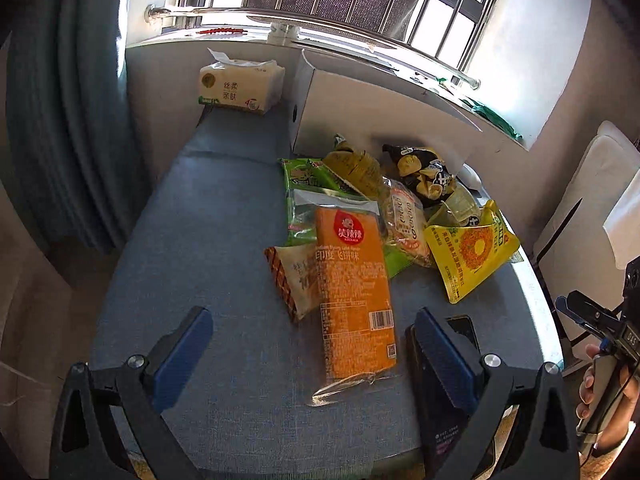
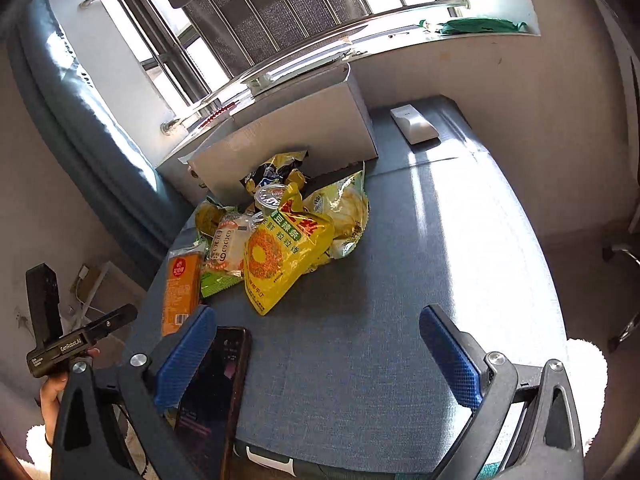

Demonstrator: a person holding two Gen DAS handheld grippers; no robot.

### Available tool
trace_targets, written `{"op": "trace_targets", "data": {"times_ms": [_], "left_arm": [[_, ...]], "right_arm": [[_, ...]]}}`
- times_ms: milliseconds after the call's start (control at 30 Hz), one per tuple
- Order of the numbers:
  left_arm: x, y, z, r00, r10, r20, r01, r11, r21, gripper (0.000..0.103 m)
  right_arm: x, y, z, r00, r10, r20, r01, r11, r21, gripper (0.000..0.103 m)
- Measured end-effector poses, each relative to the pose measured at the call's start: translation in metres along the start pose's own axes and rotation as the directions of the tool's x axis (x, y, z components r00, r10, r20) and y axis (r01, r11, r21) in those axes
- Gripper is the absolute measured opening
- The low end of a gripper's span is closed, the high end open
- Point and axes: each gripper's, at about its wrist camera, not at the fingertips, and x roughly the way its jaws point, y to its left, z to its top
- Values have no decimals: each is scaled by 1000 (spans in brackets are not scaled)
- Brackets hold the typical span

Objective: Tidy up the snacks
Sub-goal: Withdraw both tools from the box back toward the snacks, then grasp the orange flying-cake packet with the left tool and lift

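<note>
Snacks: loose heap of crinkly plastic packets on the blue fabric-covered tabletop [image 1: 200,240], piled against the front wall of a white cardboard box [image 1: 360,112] that stands under the window.
Nearest packet: long flat orange pouch with a clear sealed end [image 1: 354,280], lying flat and pointing toward the left gripper [image 1: 312,356], its upper part overlapping a green wrapper [image 1: 304,178] and a small striped brown-and-white packet [image 1: 292,280].
Right of heap: bright yellow bag with a printed ring of orange grains [image 2: 280,256], puffed and resting partly on its neighbours; behind it a black-and-yellow chip bag [image 1: 420,172].
Handling: probably all light, soft and slippery; air-filled bags will squash and contents may crumble. The orange pouch looks stiffest, and is best pinched across its narrow width near the middle, not by the clear end.
Left gripper: fingers spread wide, holding nothing, hovering just short of the orange pouch.
Right gripper [image 2: 316,356]: fingers likewise parted and empty, over bare cloth, well short of the yellow bag.
Nearby: black smartphone [image 2: 216,392] lying on the table edge beside the right gripper's left finger; tissue pack [image 1: 240,86] in the far corner, well apart.
</note>
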Motion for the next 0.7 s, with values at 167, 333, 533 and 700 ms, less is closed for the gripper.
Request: {"op": "trace_targets", "data": {"times_ms": [167, 333, 533, 700], "left_arm": [[6, -9, 2, 1000, 6, -6, -6, 1000, -1, 103], [25, -29, 7, 999, 20, -46, -18, 999, 31, 103], [57, -48, 16, 992, 103, -75, -98, 993, 71, 103], [84, -56, 13, 970, 226, -88, -217, 970, 110, 101]], "right_arm": [[-1, 0, -13, 998, -63, -28, 62, 997, -39, 103], [-5, 12, -9, 999, -46, 10, 47, 996, -73, 103], [-4, 30, -15, 999, -40, 10, 41, 989, -141, 103], [-3, 36, -18, 999, -33, 9, 34, 988, -152, 103]]}}
